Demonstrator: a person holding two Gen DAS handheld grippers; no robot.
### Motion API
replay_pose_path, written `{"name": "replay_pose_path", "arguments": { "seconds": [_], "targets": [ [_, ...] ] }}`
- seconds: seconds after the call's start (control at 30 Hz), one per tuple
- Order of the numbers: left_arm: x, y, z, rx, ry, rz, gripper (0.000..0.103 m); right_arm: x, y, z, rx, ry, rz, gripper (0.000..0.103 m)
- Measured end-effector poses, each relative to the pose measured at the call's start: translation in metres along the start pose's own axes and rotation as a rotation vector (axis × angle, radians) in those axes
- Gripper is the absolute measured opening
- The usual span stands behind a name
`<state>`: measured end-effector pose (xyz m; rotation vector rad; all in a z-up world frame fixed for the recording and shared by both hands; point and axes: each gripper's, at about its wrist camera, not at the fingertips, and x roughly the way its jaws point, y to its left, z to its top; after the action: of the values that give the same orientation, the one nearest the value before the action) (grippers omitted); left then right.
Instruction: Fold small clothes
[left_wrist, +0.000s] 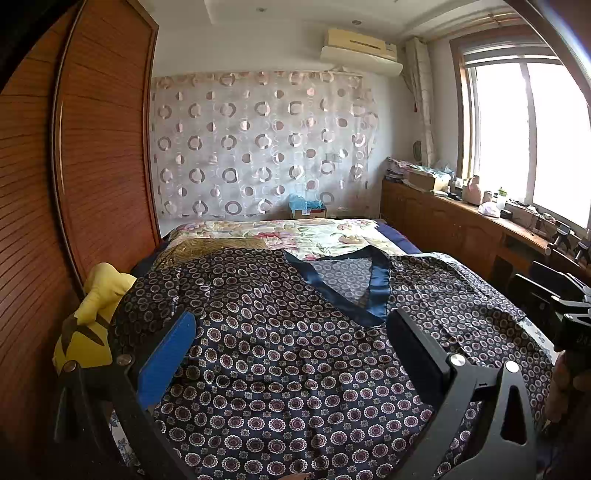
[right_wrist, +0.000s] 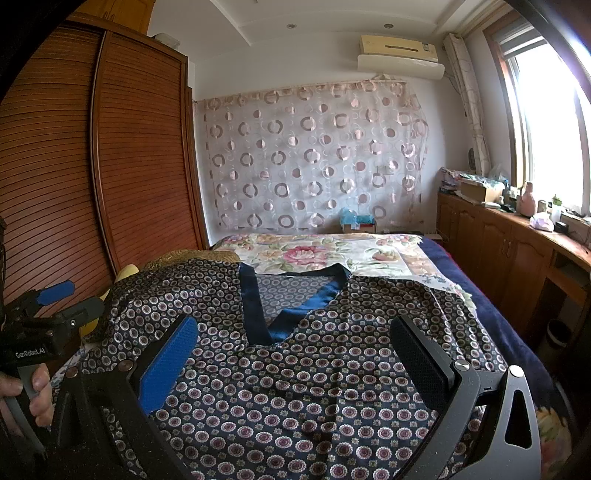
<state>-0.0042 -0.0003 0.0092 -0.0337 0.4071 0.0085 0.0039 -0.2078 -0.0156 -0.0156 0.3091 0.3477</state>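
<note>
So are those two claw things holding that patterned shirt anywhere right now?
No. Both the left gripper and right gripper hover open over the patterned shirt, with nothing between their fingers.

The only readable text is "GenRobot.AI", in white letters on the dark body of the left gripper (right_wrist: 55, 299), seen from the right wrist; other labels are too small to read.

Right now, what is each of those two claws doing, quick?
Left gripper: open, holding nothing, above the patterned garment.
Right gripper: open, holding nothing.

Home bedroom: bed (right_wrist: 480, 310), wardrobe (right_wrist: 110, 147), curtained window (right_wrist: 546, 122).
</note>
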Motion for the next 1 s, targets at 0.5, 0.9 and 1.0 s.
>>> {"name": "replay_pose_path", "arguments": {
  "seconds": [0.5,0.9,1.0],
  "targets": [
    [0.0006,-0.0010,0.0005,0.002,0.000,0.002,0.103,0.0002,-0.0002,0.0000,0.001,-0.002,0.004,0.103],
    [0.0006,-0.0014,0.0007,0.004,-0.001,0.002,0.103,-0.0001,0.0001,0.0004,0.002,-0.003,0.005,0.103],
    [-0.0021,-0.0044,0.0025,0.005,-0.001,0.000,0.103,0.0000,-0.0001,0.0005,0.003,-0.003,0.006,0.103]
  ]
}}
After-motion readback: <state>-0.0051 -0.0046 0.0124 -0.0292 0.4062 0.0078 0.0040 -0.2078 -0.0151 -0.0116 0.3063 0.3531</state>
